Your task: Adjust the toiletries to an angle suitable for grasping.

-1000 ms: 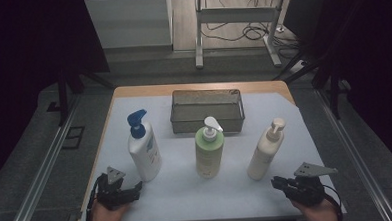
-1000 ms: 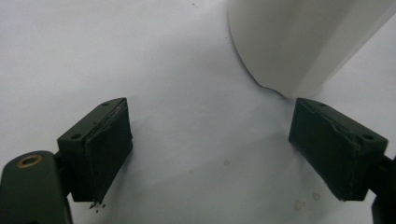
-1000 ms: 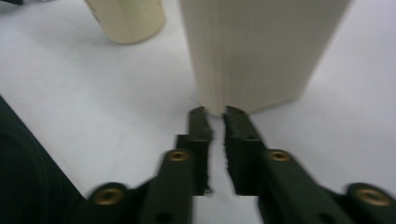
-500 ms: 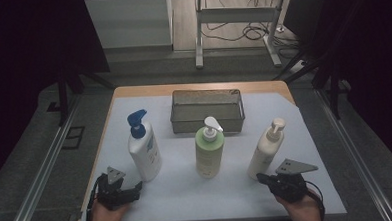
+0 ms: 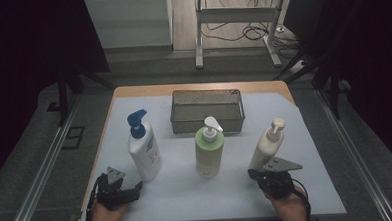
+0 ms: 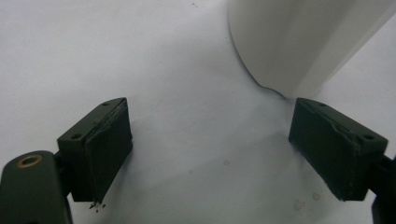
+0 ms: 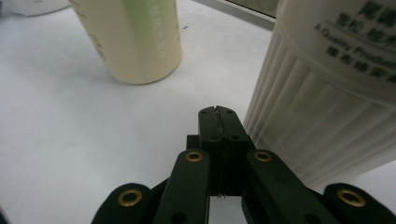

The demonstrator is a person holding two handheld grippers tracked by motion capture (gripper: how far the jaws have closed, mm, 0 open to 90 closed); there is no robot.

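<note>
Three pump bottles are seen standing upright in a row on a white-covered table (image 5: 305,135): a white bottle with a blue pump (image 5: 144,152) at left, a green bottle (image 5: 209,152) in the middle and a cream bottle (image 5: 266,146) at right. A grey mesh basket (image 5: 207,111) is set behind them. The left gripper (image 5: 134,192) is held low just beside the blue-pump bottle, while the right gripper (image 5: 252,174) is held at the cream bottle's base.

Overhead forward-down view; two low tool views, close on shared white sheet (image 5: 187,191).
</note>
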